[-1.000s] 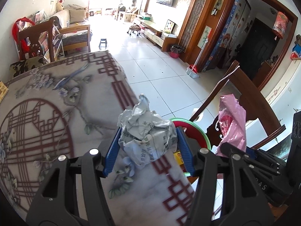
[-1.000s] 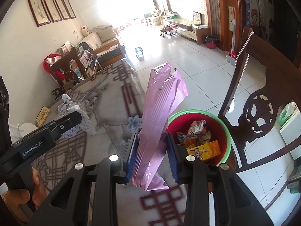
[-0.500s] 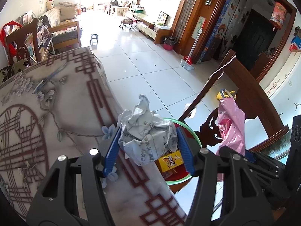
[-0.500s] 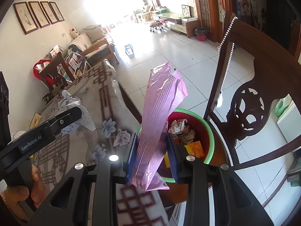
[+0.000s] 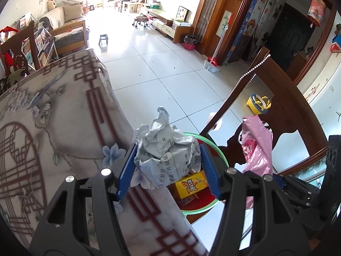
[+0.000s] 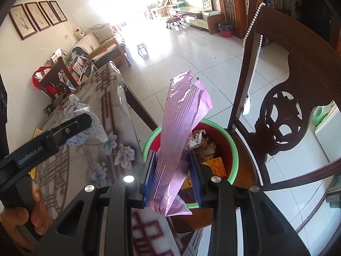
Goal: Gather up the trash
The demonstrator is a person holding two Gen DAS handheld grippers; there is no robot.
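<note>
Blue ribbed pads of the left gripper (image 5: 167, 168) press on both sides of a crumpled ball of printed grey newspaper (image 5: 167, 153), the jaws fairly wide since the wad is bulky; in the left wrist view it hangs over the edge of the table under its grey cloth with dark red lattice and flower print (image 5: 53, 128), just short of the red plastic bin with a green rim (image 5: 215, 149), probably so a release after a small advance drops it inside. A yellow snack box (image 5: 190, 184) already lies in the bin, which sits on the seat of a dark carved wooden chair (image 5: 283, 106). From the right wrist view, the right gripper (image 6: 173, 176) has its jaws closed narrowly on a long, flattened pink foil wrapper (image 6: 181, 132), gripped near its lower end so it stands upright above the bin (image 6: 233, 147), already over the opening; the left gripper (image 6: 70, 125) with its paper shows beside it over the table (image 6: 110, 98). Both pieces look ready for dropping
</note>
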